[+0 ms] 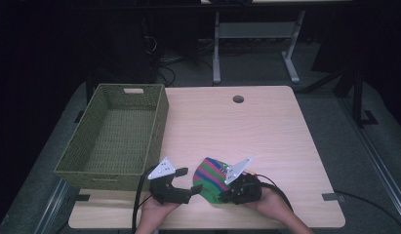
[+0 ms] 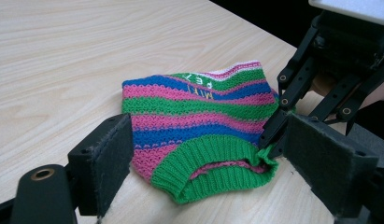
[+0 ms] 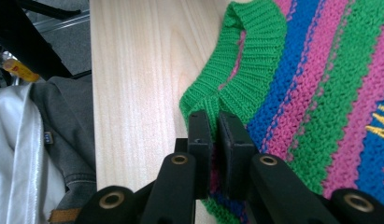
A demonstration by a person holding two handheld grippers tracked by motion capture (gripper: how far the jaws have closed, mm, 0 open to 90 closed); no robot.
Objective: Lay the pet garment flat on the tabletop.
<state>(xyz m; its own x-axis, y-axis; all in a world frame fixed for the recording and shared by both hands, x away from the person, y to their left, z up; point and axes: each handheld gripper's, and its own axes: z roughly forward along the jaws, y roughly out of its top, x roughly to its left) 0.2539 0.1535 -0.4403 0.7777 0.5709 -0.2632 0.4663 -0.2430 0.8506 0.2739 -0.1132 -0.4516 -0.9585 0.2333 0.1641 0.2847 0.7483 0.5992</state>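
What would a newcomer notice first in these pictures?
First, the bright striped knitted garment in green, pink and blue, lying at the near edge of the table. The right gripper is shut on its green ribbed cuff; the left gripper stands open before it. A green woven basket sits at the left.

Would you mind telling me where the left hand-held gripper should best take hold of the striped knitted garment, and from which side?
Best on the green ribbed cuff of the striped knitted garment, at its free end opposite the right hand-held gripper, which already pinches the other end. The cuff is a thick, raised fold facing the open left hand-held gripper, so coming in level along the table should probably work.
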